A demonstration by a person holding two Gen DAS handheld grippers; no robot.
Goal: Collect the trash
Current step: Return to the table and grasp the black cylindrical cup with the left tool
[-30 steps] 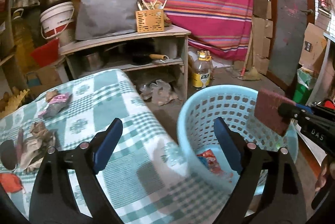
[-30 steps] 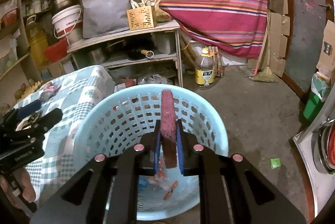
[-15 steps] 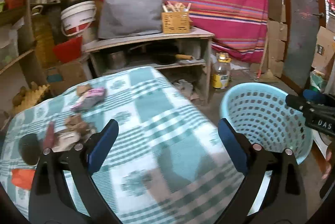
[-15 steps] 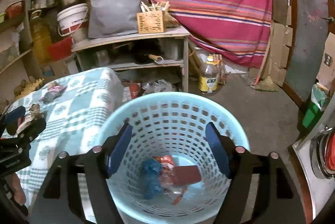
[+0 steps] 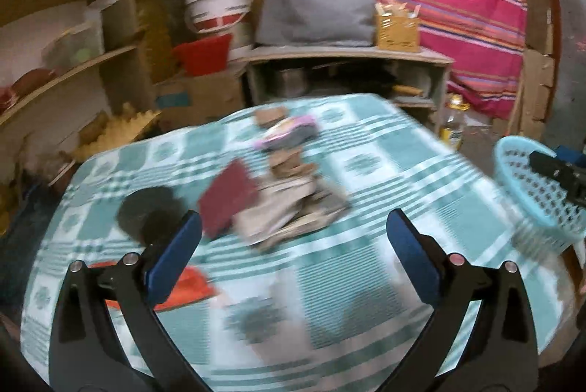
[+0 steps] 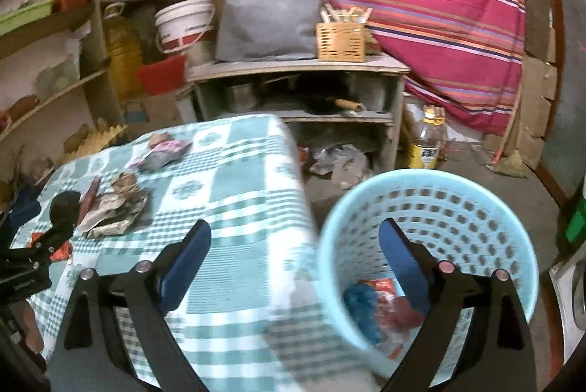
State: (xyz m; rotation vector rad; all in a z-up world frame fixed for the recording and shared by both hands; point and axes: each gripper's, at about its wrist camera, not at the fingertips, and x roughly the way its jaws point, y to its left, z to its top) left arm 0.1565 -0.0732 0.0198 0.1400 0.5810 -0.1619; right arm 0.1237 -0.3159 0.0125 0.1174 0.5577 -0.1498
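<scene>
Facing the table: left gripper (image 5: 293, 245) hangs over the checked tablecloth (image 5: 384, 150), its fingers spread wide, nothing between them.
Right gripper (image 6: 293, 254): equally wide apart and empty, straddling the table edge and the blue basket (image 6: 432, 183).
Basket: on the floor just beside the table; a blue scrap, red wrappers and a dark red piece lie at its bottom.
Trash left on the table: a maroon scouring pad (image 5: 229, 196), touching a heap of crumpled brown wrappers (image 5: 293, 209); a pink-and-grey packet (image 5: 289, 134) further back; a black round thing (image 5: 148, 214) and an orange scrap (image 5: 183, 287) near the left fingers.
Handling, as I judge it: all light and soft; the pad looks springy and grippy, best pinched across its thin edge where a corner lifts off the cloth.
Wrappers: crinkly and slippery, likely to slide apart, so take the bunched middle of the heap.
Caution: both views are blurred, so edges are uncertain.
</scene>
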